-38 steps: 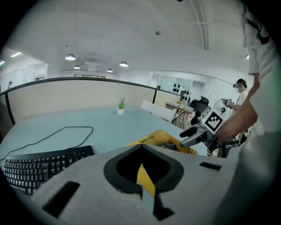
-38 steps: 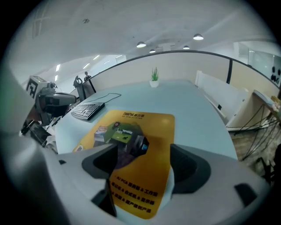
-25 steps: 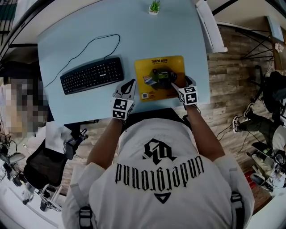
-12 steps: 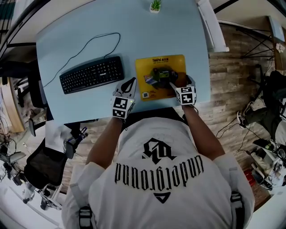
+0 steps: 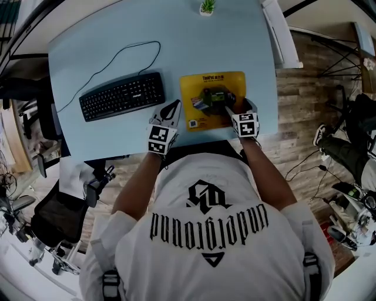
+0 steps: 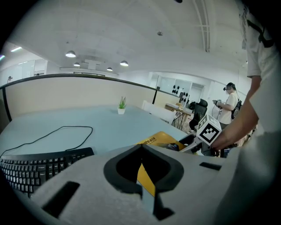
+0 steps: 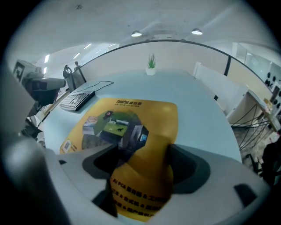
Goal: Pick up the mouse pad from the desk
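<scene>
Mouse pad lies just right of keyboard; right gripper jaws, just closing, pinch its buckled near edge. Firm up before lifting; fold may slip. Left gripper clenched, empty.

Desk with keyboard, mouse pad, plant

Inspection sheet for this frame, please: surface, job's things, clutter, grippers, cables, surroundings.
Surface: light blue desk, otherwise bare.
Job's things: yellow mouse pad on the desk, its near edge bunched up between the right gripper's jaws.
Clutter: black keyboard left of the pad; small potted plant at the far edge.
Grippers: right gripper jaws have just been closing and press on the pad's fold; left gripper shut, empty, beside the pad.
Cables: keyboard cable loops across the desk; loose floor cables at right.
Surroundings: wood floor; office chair lower left.
</scene>
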